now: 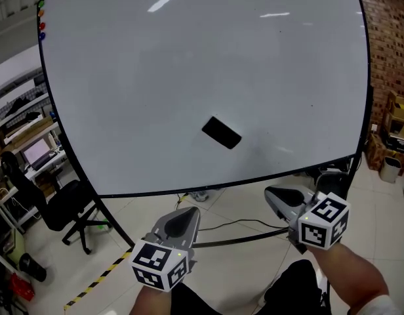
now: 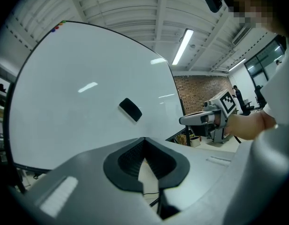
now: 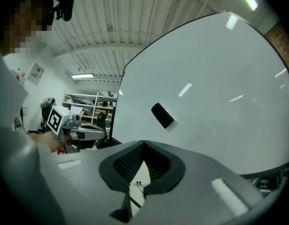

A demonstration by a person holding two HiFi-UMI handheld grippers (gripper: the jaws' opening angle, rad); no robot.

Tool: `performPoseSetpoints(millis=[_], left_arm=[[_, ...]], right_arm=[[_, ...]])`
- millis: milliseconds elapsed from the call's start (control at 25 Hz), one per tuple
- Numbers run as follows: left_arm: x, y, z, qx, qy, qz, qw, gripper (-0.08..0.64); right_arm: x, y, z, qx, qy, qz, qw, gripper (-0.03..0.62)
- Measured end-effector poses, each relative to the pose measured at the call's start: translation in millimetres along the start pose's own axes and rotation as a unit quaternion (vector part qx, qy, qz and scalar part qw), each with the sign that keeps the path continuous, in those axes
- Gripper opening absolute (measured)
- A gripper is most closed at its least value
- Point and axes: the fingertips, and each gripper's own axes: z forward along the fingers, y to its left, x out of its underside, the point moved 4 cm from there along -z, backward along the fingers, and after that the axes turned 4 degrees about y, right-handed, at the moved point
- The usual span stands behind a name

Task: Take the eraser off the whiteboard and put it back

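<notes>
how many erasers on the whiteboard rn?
1. A black rectangular eraser sits tilted on the white whiteboard, a little below its middle. The whole board face is in view, so none looks hidden.

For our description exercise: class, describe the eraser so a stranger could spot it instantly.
A large whiteboard fills the head view. Just below its middle clings the eraser, a small tilted black block. It alone sits on the open white face; the coloured magnets hug the top left edge.
</notes>
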Motion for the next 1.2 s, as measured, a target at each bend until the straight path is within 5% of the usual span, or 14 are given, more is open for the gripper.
performPoseSetpoints(millis=[560,1200], left_arm=[[-15,-31,-41,-0.006,-0.002,-0.005,1.0000,0.017],[-14,-36,-44,-0.003,0.002,0.024,0.9997,0.017]], right_arm=[[0,42,-64,-0.002,-0.015,-0.010,1.000,0.002],[6,32,-74,0.003,-0.016,0.010,1.000,0.002]])
